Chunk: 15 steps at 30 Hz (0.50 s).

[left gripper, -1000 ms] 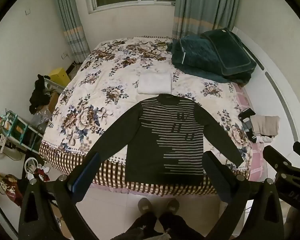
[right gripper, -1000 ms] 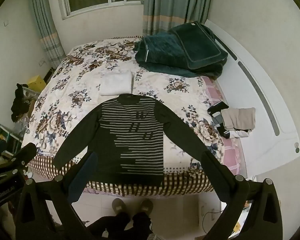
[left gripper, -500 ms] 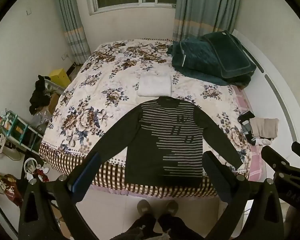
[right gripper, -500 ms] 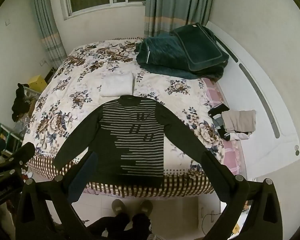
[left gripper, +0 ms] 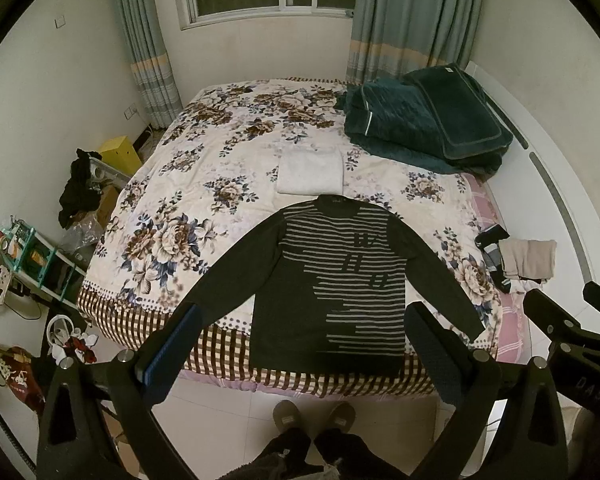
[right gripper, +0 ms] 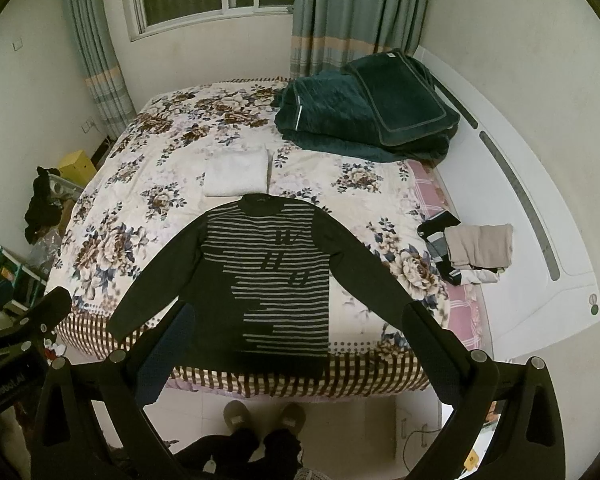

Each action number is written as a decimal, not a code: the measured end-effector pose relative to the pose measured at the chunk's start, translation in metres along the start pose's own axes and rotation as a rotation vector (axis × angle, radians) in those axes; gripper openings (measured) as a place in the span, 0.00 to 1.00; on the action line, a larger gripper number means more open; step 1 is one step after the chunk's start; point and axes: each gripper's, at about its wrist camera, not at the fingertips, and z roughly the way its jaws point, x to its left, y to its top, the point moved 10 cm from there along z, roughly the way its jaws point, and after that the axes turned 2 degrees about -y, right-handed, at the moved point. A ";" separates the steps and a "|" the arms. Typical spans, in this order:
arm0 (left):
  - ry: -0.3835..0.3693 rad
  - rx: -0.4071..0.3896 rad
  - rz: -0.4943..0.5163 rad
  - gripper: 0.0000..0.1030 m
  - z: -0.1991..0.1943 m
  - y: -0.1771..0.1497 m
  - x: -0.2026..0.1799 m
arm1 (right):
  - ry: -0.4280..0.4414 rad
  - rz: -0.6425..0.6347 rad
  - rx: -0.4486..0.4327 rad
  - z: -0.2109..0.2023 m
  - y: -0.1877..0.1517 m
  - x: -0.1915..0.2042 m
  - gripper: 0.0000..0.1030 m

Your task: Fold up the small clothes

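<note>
A dark sweater with grey stripes (left gripper: 332, 280) (right gripper: 268, 276) lies flat on the near end of the flower-patterned bed (left gripper: 204, 184) (right gripper: 148, 184), both sleeves spread outward and its hem at the bed's foot edge. A folded white garment (left gripper: 310, 170) (right gripper: 236, 174) rests just beyond its collar. My left gripper (left gripper: 300, 320) hangs open, high above the hem, with nothing between its fingers. My right gripper (right gripper: 296, 320) is likewise open and empty, held above the hem. Each view shows the other gripper at its side edge.
A dark green quilt (left gripper: 428, 120) (right gripper: 364, 112) is piled at the bed's far right. A small heap of clothes (left gripper: 516, 258) (right gripper: 472, 248) lies on the right edge. Cluttered shelves and a yellow box (left gripper: 120, 154) stand left. A person's slippered feet (left gripper: 312, 416) are on the floor tiles.
Both grippers have drawn back and up a little, so the bed and sweater look slightly smaller and farther. Nothing on the bed has moved.
</note>
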 end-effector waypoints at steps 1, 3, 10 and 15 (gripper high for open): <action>0.000 0.000 0.002 1.00 0.000 0.002 -0.002 | 0.001 0.001 0.000 0.000 -0.001 0.000 1.00; 0.000 0.000 0.001 1.00 -0.001 0.007 -0.006 | -0.001 -0.001 -0.004 0.000 -0.001 0.000 1.00; -0.003 -0.001 0.000 1.00 -0.002 0.008 -0.005 | 0.001 -0.001 -0.003 -0.002 0.010 0.002 1.00; -0.004 0.001 0.004 1.00 -0.003 0.019 -0.017 | 0.000 0.000 -0.006 -0.003 0.009 0.001 1.00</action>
